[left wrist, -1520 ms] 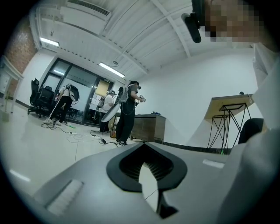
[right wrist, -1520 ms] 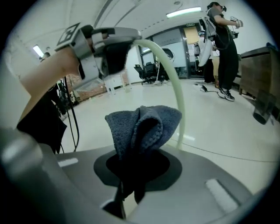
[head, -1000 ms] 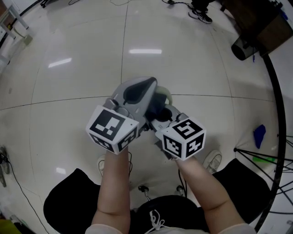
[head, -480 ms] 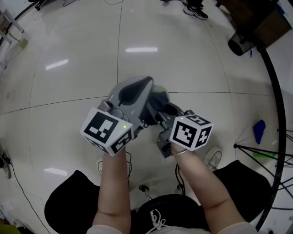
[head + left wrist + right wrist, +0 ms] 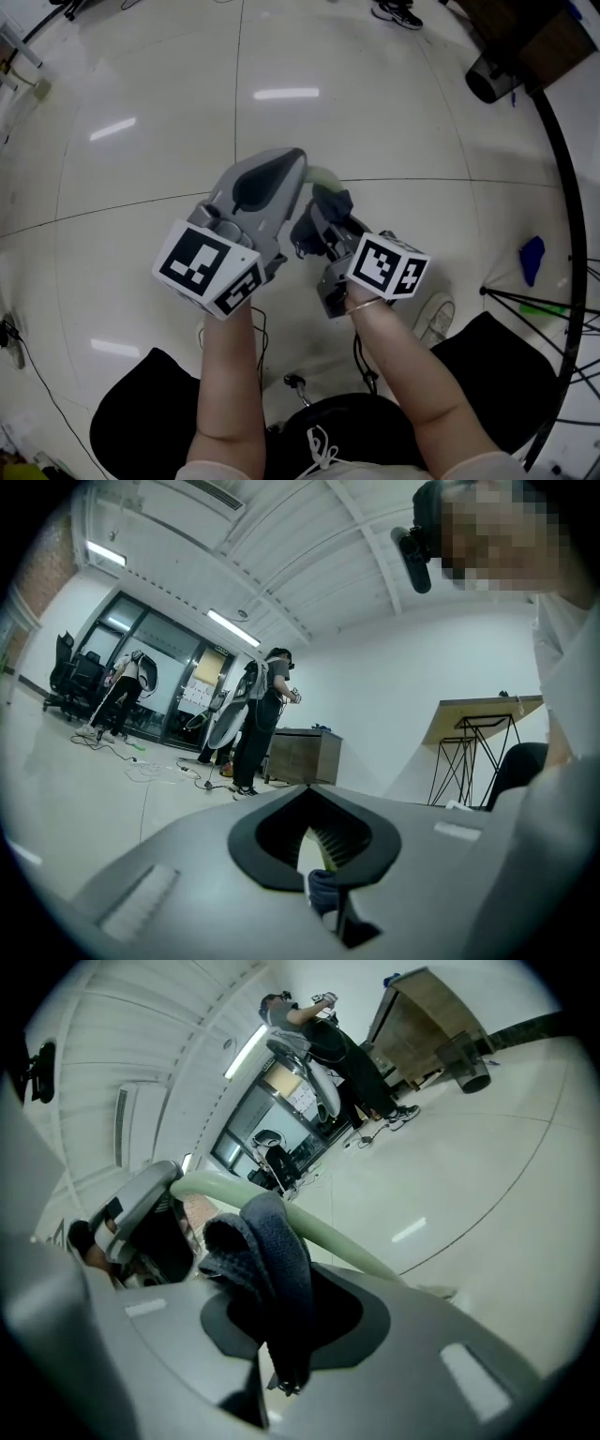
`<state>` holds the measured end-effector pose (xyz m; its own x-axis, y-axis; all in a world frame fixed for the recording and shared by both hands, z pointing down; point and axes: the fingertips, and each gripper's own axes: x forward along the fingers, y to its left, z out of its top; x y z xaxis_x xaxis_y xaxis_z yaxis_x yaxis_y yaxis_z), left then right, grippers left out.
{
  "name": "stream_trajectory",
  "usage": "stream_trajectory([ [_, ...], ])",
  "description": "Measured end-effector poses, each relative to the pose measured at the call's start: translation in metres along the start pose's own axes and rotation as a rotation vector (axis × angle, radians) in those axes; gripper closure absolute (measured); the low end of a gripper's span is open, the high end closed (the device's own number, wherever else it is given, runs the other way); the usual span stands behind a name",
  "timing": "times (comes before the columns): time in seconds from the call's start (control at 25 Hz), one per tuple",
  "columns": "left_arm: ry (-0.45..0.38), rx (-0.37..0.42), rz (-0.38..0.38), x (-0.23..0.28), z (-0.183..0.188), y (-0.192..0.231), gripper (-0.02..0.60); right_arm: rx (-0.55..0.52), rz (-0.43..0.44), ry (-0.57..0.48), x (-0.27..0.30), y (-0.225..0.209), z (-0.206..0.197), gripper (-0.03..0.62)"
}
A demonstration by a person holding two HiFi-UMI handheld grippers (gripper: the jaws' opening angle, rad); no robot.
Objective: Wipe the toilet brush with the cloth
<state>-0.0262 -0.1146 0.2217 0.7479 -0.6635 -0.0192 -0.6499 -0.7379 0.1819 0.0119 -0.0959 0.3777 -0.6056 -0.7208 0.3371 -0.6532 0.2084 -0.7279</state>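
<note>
My left gripper [image 5: 292, 161] points up and away from me, its jaws shut on the pale green toilet brush handle [image 5: 322, 176]. In the left gripper view only a green sliver of that handle [image 5: 330, 862] shows in the narrow slit between the jaws. My right gripper [image 5: 323, 211] sits just right of it, shut on a dark blue cloth [image 5: 336, 200]. In the right gripper view the cloth [image 5: 272, 1251] is folded over the handle [image 5: 319, 1227], which runs from the left gripper at upper left down behind my right jaws. The brush head is hidden.
A black curved rail [image 5: 565, 187] sweeps down the right side, with a blue object [image 5: 531, 270] on the glossy tiled floor beside it. A dark cylinder [image 5: 487, 80] lies at top right. Cables [image 5: 14, 337] trail at left. Other people [image 5: 258, 714] stand in the background.
Both grippers have shifted slightly up and left and tilted. The right gripper's cloth has slid further up the green handle, closer to the left gripper's tip.
</note>
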Motion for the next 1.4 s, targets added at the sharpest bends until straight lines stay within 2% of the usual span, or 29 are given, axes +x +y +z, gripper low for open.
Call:
stream_trajectory([
  [0.24,-0.008,-0.001,-0.01,0.001,0.001,-0.001,0.575,0.032,-0.085,0.013,0.002,-0.038,-0.018,0.52],
  [0.44,-0.024,-0.005,-0.011,-0.002,-0.002,-0.001,0.575,0.017,-0.139,0.045,0.004,-0.065,-0.034,0.52],
  [0.8,-0.027,0.02,-0.023,-0.002,-0.001,-0.002,0.575,0.041,-0.208,0.094,0.008,-0.103,-0.061,0.519],
  [1.04,-0.032,0.029,-0.014,-0.002,-0.002,-0.003,0.575,0.094,-0.219,0.104,0.013,-0.118,-0.075,0.52],
  [1.24,-0.039,0.026,-0.007,-0.003,-0.002,-0.002,0.575,0.162,-0.194,0.113,0.017,-0.123,-0.081,0.52],
  [1.32,-0.039,0.029,-0.005,-0.004,-0.002,-0.002,0.575,0.146,-0.179,0.124,0.017,-0.117,-0.08,0.52],
  [1.4,-0.032,0.036,0.001,-0.003,-0.002,-0.001,0.575,0.074,-0.146,0.14,0.012,-0.103,-0.078,0.52],
])
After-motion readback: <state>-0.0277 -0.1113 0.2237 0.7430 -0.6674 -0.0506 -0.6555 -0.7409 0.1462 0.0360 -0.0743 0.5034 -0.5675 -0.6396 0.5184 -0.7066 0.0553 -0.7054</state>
